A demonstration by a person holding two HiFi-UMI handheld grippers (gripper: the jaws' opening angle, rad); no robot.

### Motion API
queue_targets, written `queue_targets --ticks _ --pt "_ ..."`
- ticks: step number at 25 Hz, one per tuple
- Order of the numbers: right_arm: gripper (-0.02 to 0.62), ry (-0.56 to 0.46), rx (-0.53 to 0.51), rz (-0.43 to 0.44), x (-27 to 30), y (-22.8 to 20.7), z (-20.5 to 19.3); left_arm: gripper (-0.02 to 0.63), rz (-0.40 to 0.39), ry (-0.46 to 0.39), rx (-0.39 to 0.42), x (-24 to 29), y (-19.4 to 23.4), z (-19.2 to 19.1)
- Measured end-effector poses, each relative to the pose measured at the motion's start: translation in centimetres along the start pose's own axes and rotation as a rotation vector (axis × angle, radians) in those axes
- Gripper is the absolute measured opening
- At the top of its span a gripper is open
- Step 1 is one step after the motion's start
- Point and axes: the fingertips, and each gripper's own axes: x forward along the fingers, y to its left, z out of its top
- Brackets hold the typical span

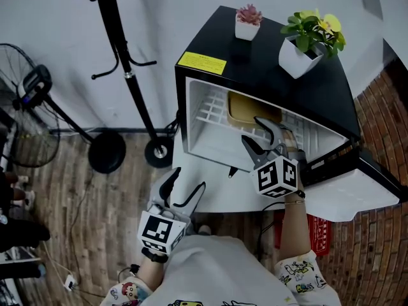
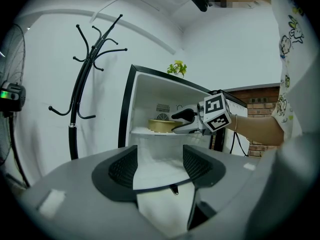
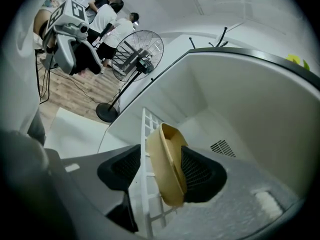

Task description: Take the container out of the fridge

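Inside the open fridge (image 1: 268,75), the tan container (image 1: 252,108) sits on the white wire shelf (image 1: 210,112) toward the back wall. Free space shows above it under the ceiling, and bare shelf lies to its left. The door (image 1: 347,199) stands swung wide to the right, so the mouth is unobstructed. The right tongs (image 1: 250,129) reach past the front edge with the forearm stretched forward. Their jaws are apart, straddling the container's near rim and the shelf's edge, not clamped. The left tongs (image 1: 190,178) hang low outside, before the opening, jaws spread with nothing between them. A coat stand (image 1: 127,75) stands well apart on the left.
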Motion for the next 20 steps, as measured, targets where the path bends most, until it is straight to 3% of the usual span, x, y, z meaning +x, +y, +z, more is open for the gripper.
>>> queue_targets --ticks 20 --pt "0.238 0.084 -0.093 0.115 2.4 1.2 -0.8 0.283 -0.006 -0.010 -0.017 -0.4 0.4 -0.3"
